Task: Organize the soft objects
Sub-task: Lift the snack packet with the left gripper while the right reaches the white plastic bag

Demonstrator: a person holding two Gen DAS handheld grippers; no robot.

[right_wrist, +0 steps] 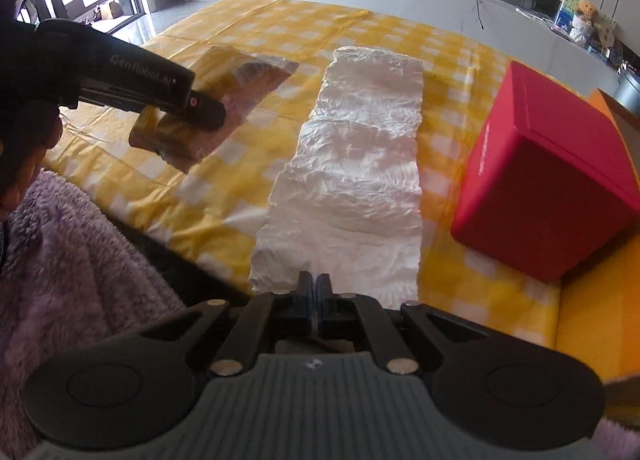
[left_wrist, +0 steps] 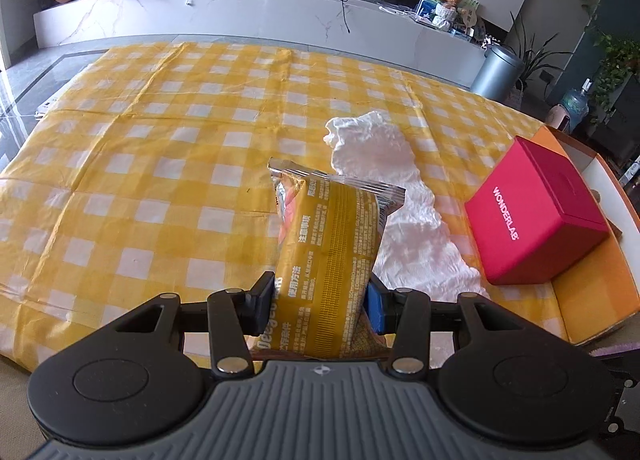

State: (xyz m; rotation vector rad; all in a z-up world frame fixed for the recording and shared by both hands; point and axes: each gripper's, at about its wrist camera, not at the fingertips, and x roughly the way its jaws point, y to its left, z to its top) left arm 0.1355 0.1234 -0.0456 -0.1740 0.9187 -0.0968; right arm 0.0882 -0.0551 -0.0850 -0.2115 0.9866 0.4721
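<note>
Left tool [left_wrist: 316, 300] clamped on a yellow wipes packet [left_wrist: 328, 256], one finger pressing each side of its lower half; packet lifted off the surface, sealed silver end pointing away from the holder. From the right wrist view the same packet [right_wrist: 208, 108] hangs above the left part of the yellow-and-white checked cloth [left_wrist: 140, 164], left tool's black body across it. Right tool [right_wrist: 315, 292] with fingers drawn together, only a thin slit between the blue pads, nothing visible between them; it sits just at the near end of a long crumpled white sheet [right_wrist: 360, 164]. Sheet lies flat on the cloth, running away from the holder. Just right of the sheet, a red box [left_wrist: 536, 220] lettered WONDERLAB, resting partly in an orange tray [left_wrist: 600, 284] at the cloth's right edge. Purple fleece [right_wrist: 72, 260] at near left. Grey bin [left_wrist: 498, 74] well beyond, by the white counter [left_wrist: 240, 16].
</note>
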